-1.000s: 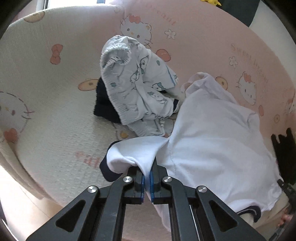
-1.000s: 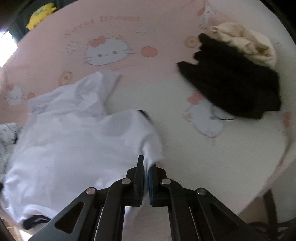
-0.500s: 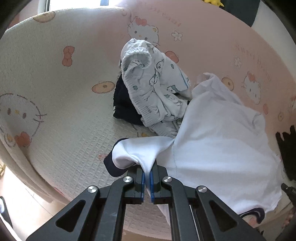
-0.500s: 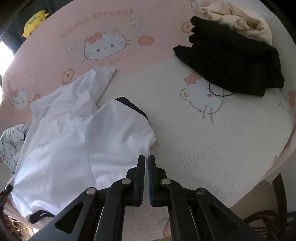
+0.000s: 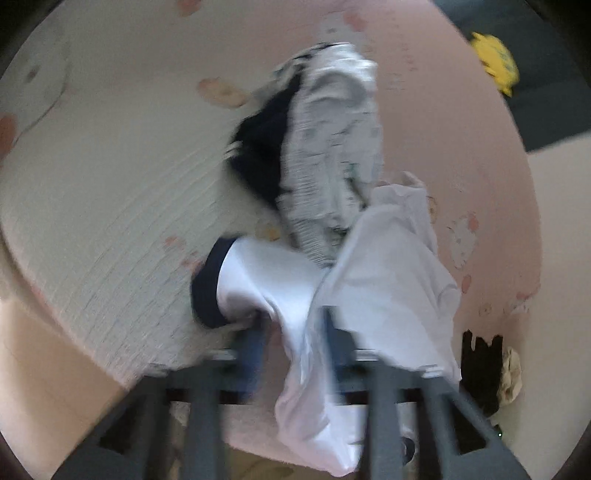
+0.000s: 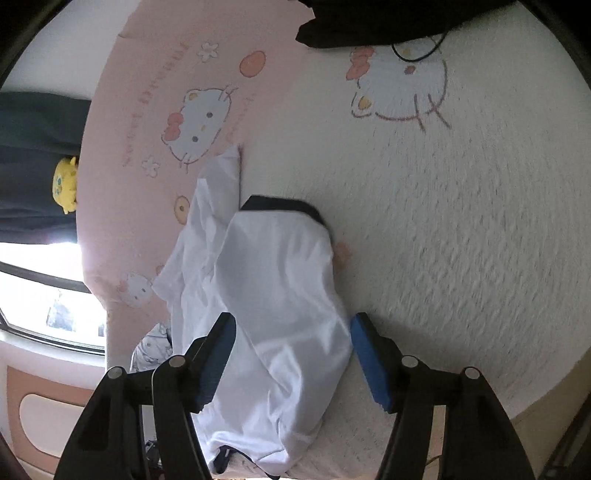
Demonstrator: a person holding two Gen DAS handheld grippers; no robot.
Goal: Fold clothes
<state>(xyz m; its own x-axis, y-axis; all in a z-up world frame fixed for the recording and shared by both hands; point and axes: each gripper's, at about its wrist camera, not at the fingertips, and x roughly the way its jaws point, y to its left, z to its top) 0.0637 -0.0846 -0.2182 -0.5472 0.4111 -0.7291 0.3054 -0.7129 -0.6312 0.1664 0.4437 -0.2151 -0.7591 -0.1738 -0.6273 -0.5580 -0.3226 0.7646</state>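
Here the left gripper (image 5: 295, 332) has its jaws opening, and a fold of the white shirt (image 5: 388, 280) runs loosely through the gap between them, with neither pad seen pressing on it, though that view is blurred. Just beyond the left jaw lies a sleeve with a dark cuff (image 5: 207, 284), spread out on the bed cover (image 5: 110, 184), probably laid sideways so the shirt lies flat for folding. Farther ahead, a patterned garment (image 5: 332, 147) sits heaped over a dark one (image 5: 262, 155), apparently waiting their turn. The right gripper (image 6: 291, 354) is also opening; its blue pads (image 6: 369, 365) stand wide on either side of the shirt, which lies between them without being pinched. Ahead of those jaws the other sleeve, edged by its dark trim (image 6: 284, 205), rests on the cover, and a black garment (image 6: 369, 22) lies well beyond.
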